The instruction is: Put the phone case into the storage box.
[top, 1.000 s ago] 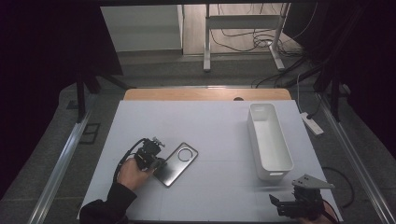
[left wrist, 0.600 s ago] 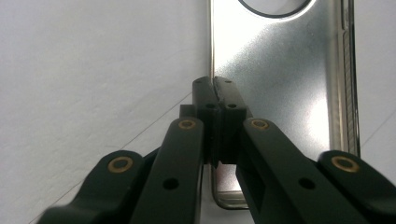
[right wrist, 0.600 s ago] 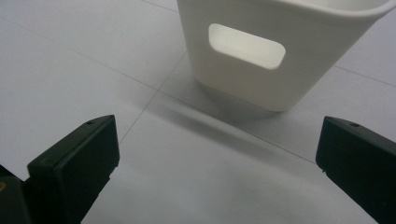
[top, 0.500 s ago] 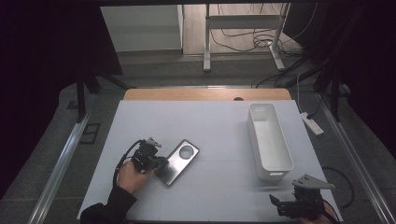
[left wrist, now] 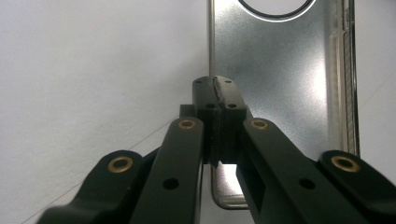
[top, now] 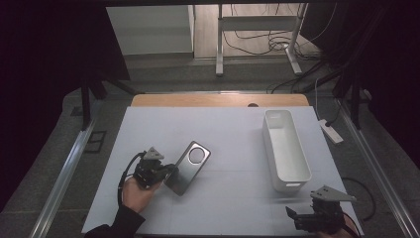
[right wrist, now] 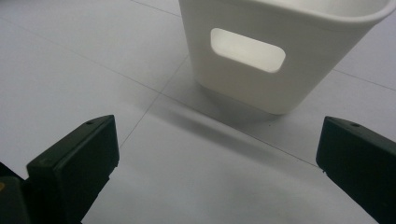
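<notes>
Left gripper (left wrist: 215, 91): jaws pressed together on the left edge of the case (left wrist: 280, 70), a thin pinch near its lower end.
Case: lies flat on the counter (top: 237, 134), left of centre, ring cutout pointing away.
Right gripper (right wrist: 217, 154): jaws wide apart, holding nothing, low at the near right corner, facing the bin (right wrist: 275, 56).
Bin: white, upright on the right side, well apart from the case.
Risk: the narrow edge hold may let the slick case slip or swing if lifted fast.
</notes>
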